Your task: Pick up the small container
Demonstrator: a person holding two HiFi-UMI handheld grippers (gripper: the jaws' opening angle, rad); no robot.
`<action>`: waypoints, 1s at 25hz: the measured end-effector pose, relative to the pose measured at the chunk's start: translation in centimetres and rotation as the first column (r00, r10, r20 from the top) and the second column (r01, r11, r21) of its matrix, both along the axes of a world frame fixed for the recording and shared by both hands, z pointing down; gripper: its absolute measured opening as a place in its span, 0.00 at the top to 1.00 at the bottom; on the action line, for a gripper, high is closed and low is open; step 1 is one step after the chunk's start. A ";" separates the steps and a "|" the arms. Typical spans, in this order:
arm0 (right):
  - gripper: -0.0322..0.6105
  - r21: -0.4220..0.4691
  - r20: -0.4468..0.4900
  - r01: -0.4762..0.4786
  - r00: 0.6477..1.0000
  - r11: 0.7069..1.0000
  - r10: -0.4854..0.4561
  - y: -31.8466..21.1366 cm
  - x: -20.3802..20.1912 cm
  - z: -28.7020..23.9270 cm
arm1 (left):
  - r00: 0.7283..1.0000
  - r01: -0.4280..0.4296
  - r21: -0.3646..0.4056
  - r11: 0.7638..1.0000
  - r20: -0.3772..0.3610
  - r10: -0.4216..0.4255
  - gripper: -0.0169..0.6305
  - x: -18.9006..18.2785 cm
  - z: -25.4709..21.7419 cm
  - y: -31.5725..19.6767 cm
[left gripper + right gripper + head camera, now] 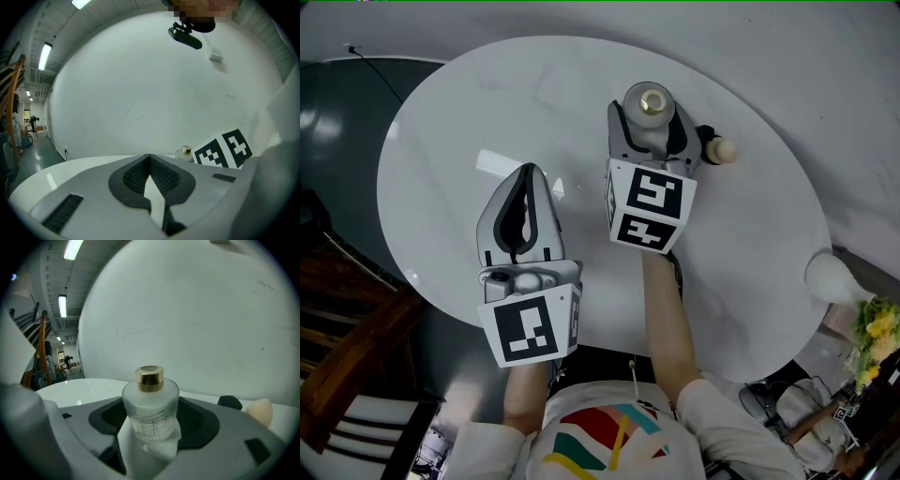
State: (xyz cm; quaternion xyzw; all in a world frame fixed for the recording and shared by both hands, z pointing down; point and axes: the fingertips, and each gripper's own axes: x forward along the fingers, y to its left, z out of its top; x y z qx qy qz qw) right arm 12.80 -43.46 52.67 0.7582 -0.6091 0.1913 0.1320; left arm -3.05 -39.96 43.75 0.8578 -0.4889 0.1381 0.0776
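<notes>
The person's forearms [667, 319] reach out over the round white table [459, 122], with each gripper tipped a little downward. There are two grippers and one small container. On the near left, the left gripper [528, 172] hovers over bare tabletop, its jaws pressed together on nothing. Farther off, the right gripper [649, 117] has its jaws spread wide either side of the frosted, gold-capped small container [151, 411]. The container stands on the table between them, unclamped.

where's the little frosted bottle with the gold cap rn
In the head view the frosted bottle stands on the far side of the white table, between the jaws of the right gripper, with a small beige-tipped object just right of it.
</notes>
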 end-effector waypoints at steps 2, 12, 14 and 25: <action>0.43 0.000 -0.001 0.000 1.000 1.000 0.000 0.0 0.0 0.0 | 1.000 0.003 0.002 1.000 -0.001 -0.003 0.95 0.0 0.0 0.0; 0.43 0.003 0.001 0.005 1.000 1.000 -0.005 0.0 0.0 0.0 | 1.000 0.012 0.007 1.000 -0.007 -0.012 0.95 -0.1 -0.3 0.3; 0.43 0.004 0.001 0.007 1.000 1.000 -0.007 0.0 -0.1 -0.1 | 1.000 0.014 0.009 1.000 -0.009 -0.014 0.95 -0.1 -0.5 0.4; 0.43 -0.020 -0.010 0.019 1.000 1.000 -0.019 0.6 -0.9 -1.3 | 0.999 0.035 0.040 0.999 -0.016 -0.034 0.95 -1.7 -2.8 0.6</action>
